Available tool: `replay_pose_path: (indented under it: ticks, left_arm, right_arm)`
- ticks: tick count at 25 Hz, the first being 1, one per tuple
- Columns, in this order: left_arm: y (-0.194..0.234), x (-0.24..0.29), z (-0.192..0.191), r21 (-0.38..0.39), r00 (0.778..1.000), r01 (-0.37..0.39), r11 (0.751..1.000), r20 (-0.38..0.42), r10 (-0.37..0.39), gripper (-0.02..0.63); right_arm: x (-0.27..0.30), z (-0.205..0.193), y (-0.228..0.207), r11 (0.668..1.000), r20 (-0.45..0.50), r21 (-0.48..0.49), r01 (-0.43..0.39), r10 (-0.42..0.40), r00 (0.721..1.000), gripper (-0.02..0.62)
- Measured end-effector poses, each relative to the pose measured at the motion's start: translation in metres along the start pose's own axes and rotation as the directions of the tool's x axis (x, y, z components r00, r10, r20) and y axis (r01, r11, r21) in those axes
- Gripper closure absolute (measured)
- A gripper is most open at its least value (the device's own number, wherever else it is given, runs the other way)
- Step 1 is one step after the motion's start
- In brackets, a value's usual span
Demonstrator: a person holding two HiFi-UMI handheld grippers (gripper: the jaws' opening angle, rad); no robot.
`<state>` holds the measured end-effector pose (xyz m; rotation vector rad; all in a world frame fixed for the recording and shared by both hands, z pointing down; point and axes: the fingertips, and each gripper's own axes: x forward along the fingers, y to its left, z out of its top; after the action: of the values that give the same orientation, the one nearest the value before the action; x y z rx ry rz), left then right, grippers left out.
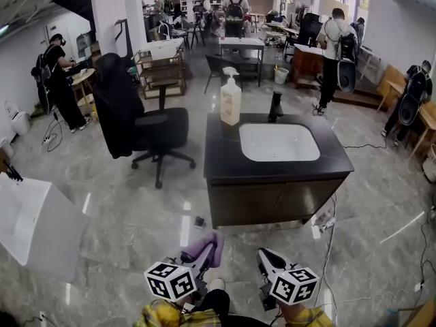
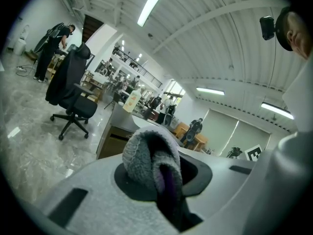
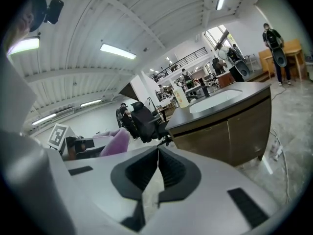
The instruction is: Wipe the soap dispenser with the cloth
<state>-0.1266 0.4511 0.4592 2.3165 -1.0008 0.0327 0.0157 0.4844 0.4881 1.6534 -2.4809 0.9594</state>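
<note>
A pale soap dispenser (image 1: 230, 98) with a pump top stands upright at the back left corner of a dark vanity counter (image 1: 221, 157), left of the white basin (image 1: 278, 142); it also shows far off as the soap dispenser (image 2: 130, 102) and the soap dispenser (image 3: 183, 98). My left gripper (image 1: 204, 249) is low in the head view, well short of the counter, shut on a folded purple and grey cloth (image 2: 151, 163) that bulges out of its jaws. My right gripper (image 1: 267, 258) sits beside it, shut with nothing between its black pads (image 3: 171, 169).
A black faucet (image 1: 274, 106) rises behind the basin. A black office chair (image 1: 143, 129) draped with a dark coat stands left of the vanity. A white box (image 1: 30, 223) sits at the left. Cables and a power strip (image 1: 323, 221) lie by the vanity's right. Several people stand far back.
</note>
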Motion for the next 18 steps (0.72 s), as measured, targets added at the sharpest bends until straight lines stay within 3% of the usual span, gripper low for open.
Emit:
replay_pose_path:
  ticks: [18]
  left_arm:
    - [0.074,0.075,0.065,-0.012,0.998,0.047,0.999,-0.032,-0.047,0.557]
  right_arm:
    - [0.113,0.059,-0.018,0.999,-0.016,-0.007,0.031,-0.032,0.999,0.589]
